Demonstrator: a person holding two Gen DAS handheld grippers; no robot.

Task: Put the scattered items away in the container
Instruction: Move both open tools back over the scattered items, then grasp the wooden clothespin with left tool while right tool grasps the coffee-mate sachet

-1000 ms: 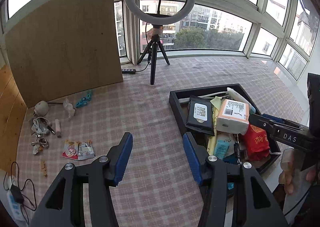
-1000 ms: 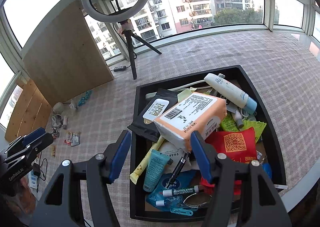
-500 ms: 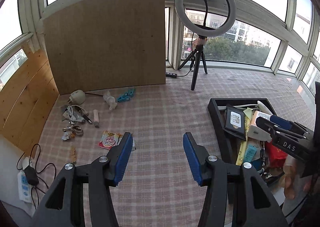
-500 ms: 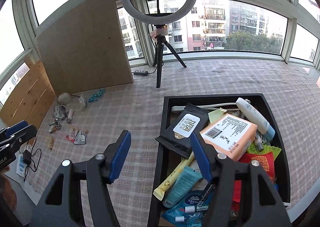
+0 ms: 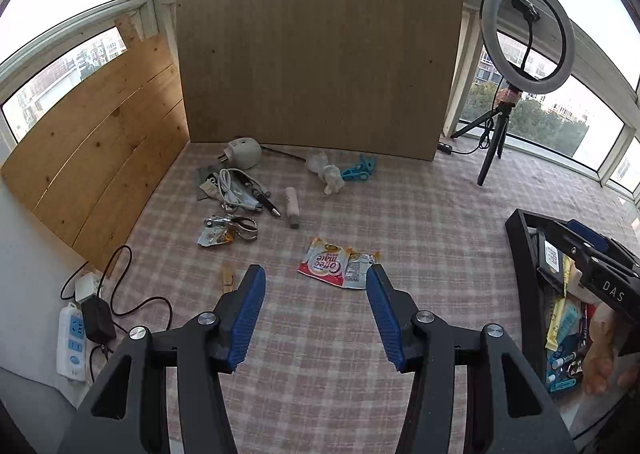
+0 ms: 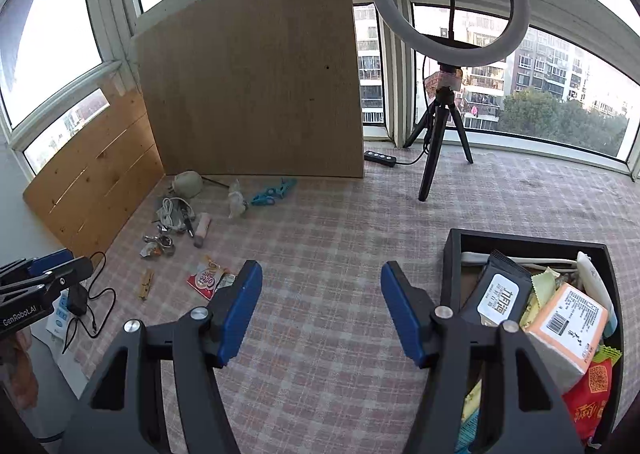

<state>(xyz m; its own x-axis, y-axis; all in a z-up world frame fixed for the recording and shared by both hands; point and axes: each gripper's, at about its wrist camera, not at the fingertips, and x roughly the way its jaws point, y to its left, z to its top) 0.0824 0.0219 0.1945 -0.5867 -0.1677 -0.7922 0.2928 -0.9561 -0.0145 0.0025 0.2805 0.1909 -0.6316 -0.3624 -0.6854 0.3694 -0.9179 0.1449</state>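
Observation:
My left gripper (image 5: pixel 316 274) is open and empty, just in front of a red and white coffee sachet (image 5: pixel 334 263) on the checked cloth. Beyond it lie a pink tube (image 5: pixel 292 204), a white cable bundle (image 5: pixel 234 190), a metal clip with a wrapper (image 5: pixel 226 229), a wooden peg (image 5: pixel 227 281), a white plug (image 5: pixel 242 152) and teal clips (image 5: pixel 360 170). My right gripper (image 6: pixel 320 278) is open and empty, left of the black container (image 6: pixel 452 266), which is full of packets. The sachet also shows in the right wrist view (image 6: pixel 210 278).
A ring light on a tripod (image 6: pixel 444 102) stands at the back. A brown board (image 5: pixel 320 54) and wooden panels (image 5: pixel 96 142) wall the far left corner. A white power strip with black cables (image 5: pixel 72 334) lies at the left edge.
Both grippers have swung left, away from the container and toward the scattered items. The left gripper now faces the coffee sachet. Both stayed open.

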